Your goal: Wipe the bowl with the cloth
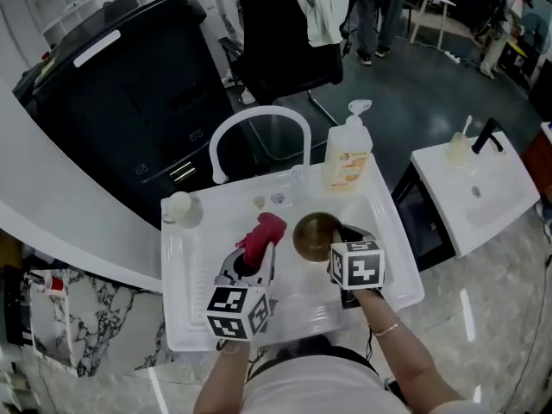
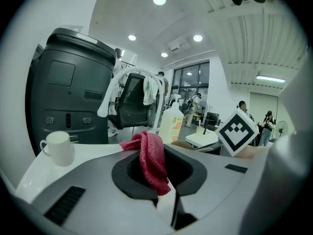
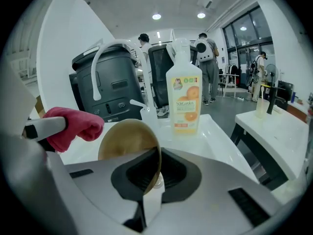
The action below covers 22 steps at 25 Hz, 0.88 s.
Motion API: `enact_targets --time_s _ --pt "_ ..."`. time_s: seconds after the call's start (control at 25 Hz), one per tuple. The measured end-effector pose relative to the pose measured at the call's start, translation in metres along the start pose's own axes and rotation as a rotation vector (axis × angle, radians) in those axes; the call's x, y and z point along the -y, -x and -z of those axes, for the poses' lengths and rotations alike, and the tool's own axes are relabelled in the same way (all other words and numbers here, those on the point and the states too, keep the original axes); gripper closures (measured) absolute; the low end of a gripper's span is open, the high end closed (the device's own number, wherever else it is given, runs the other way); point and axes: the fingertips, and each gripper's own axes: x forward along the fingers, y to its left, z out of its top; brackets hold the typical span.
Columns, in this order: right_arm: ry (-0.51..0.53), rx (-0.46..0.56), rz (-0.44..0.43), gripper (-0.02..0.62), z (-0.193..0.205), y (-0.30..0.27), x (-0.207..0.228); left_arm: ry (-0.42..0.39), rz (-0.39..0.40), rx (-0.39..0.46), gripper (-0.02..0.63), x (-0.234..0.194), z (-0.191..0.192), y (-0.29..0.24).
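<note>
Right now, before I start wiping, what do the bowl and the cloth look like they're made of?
The bowl: probably metal, brass-coloured, smooth with a dull sheen and a thin rim; glazed ceramic isn't ruled out. The cloth: red woven-looking fabric, matte, with a nubby texture and soft folds.

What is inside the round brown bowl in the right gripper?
Nothing visible: the round brown bowl looks empty; the red cloth hangs beside it. The right gripper covers part of its rim.
</note>
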Motion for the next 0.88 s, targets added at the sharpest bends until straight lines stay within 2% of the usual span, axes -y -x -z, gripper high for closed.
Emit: enact_targets --time_s 0.4,0.52,0.6,0.72,0.88 --pt "0.040 0.024 0.008 0.581 -0.010 0.007 -0.002 -0.061 0.138 0.053 0.560 0.051 -0.028 0.002" --pt "0.065 0.028 -0.006 0.581 -0.012 0.005 -0.010 -0.097 0.203 0.008 0.560 0.069 -0.018 -0.004" --pt "0.081 0.027 -0.020 0.581 -0.011 0.005 -0.017 -0.128 0.217 -0.045 0.560 0.076 -0.005 -0.009" --pt "0.111 0.022 -0.040 0.581 -0.008 0.007 -0.026 -0.150 0.204 -0.124 0.560 0.078 0.014 -0.020" --pt "0.130 0.015 -0.061 0.581 -0.002 0.010 -0.032 -0.126 0.165 -0.180 0.560 0.073 0.027 -0.032"
